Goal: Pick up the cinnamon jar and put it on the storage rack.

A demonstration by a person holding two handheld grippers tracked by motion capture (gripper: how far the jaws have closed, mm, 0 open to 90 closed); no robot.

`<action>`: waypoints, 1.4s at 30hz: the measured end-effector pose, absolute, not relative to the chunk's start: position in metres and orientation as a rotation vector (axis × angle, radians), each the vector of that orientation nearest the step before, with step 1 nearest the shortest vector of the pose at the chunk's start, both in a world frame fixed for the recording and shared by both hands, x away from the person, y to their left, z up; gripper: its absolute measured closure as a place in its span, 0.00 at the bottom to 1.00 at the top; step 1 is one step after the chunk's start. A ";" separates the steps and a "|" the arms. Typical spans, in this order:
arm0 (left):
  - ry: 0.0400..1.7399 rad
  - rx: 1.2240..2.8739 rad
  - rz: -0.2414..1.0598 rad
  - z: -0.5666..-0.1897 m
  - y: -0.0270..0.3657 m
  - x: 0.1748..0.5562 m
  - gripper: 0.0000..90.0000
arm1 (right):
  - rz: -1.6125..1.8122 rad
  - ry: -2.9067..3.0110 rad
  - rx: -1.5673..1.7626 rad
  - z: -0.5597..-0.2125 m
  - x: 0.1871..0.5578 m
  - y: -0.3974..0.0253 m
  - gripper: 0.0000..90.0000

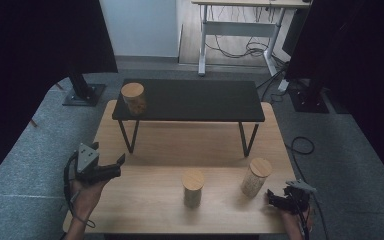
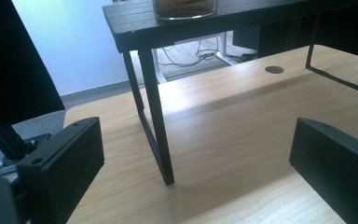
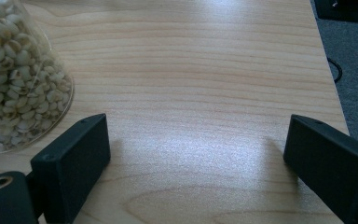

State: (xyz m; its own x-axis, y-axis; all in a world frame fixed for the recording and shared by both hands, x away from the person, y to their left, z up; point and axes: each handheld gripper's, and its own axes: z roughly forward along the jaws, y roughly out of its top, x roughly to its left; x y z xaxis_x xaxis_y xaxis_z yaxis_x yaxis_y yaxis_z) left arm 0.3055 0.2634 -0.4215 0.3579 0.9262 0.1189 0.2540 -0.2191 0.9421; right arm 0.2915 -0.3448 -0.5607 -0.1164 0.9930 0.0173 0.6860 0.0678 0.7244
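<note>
Jaws of right gripper [image 3: 196, 154] spread wide, nothing between them but bare wooden table [image 3: 205, 70]. Just outside its left jaw, nearly touching the jaw's tip, jar of pale grains [image 3: 14, 79], glass wall bulging toward the jaw. Seen from the high view, same jar [image 1: 255, 176] upright with a wooden lid, just ahead and to the left of right gripper [image 1: 280, 201]. Left gripper [image 2: 193, 158] likewise parted wide, gripping nothing. Straight ahead between its jaws, front leg of black shelf [image 2: 154, 112]; above and beyond the jaws, on the shelf top, base of shelf jar [image 2: 184, 9]. Well apart from both pairs of jaws, between the two grippers, middle jar [image 1: 193, 188] upright on the table.
</note>
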 end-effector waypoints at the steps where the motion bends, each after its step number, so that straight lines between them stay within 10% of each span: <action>1: 1.061 1.695 0.911 -0.422 0.264 0.305 0.03 | 0.814 1.858 1.665 -0.561 0.291 -0.345 0.07; 42: 1.104 1.704 0.892 -0.450 0.270 0.293 0.03 | 0.813 1.858 1.665 -0.561 0.291 -0.345 0.07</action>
